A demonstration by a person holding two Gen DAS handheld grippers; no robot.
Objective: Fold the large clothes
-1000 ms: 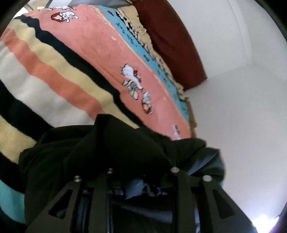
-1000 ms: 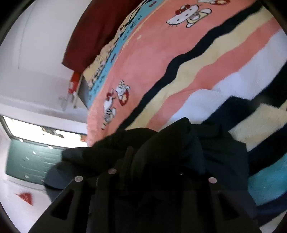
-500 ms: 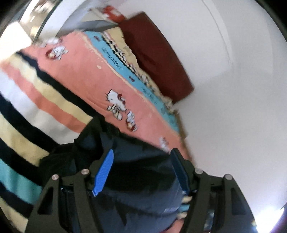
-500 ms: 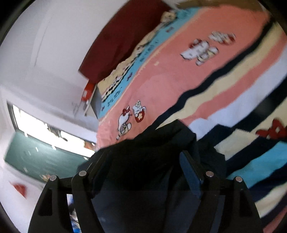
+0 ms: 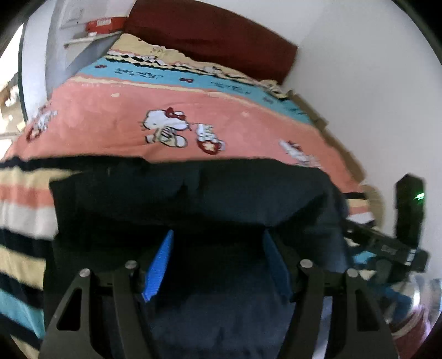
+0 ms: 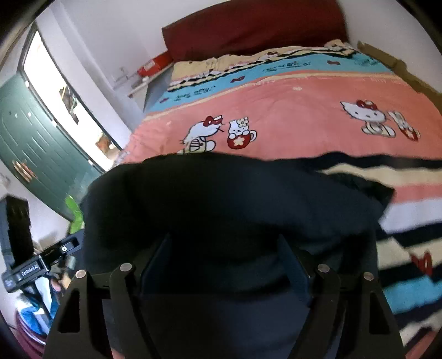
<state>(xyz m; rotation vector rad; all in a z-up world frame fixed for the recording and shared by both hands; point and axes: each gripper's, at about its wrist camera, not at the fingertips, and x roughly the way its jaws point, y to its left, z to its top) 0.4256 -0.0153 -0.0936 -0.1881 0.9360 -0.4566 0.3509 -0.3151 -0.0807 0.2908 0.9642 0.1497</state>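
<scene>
In the left wrist view, a shelf with a red box [image 5: 106, 23] sits at the far left beside the head of the bed; the striped blanket [image 5: 25, 198] with cartoon cats covers the mattress, its salmon band running across the middle; a dark red headboard [image 5: 212, 36] stands against the white wall. The dark navy garment [image 5: 193, 198] lies folded on the blanket at the near edge of the bed, spread wide in front of the left gripper [image 5: 218, 259]; its jaws stand apart, blue pads exposed, with cloth lying between and beneath them but nothing pinched. At the far right the other gripper's black body shows, a green light on it.

In the right wrist view, a green door [image 6: 30, 143] and bright window fill the left side; the same dark garment [image 6: 221, 198] lies across the blanket [image 6: 304, 110] below the printed cats; the right gripper [image 6: 225, 265] is likewise spread wide over the cloth, clamping nothing.
</scene>
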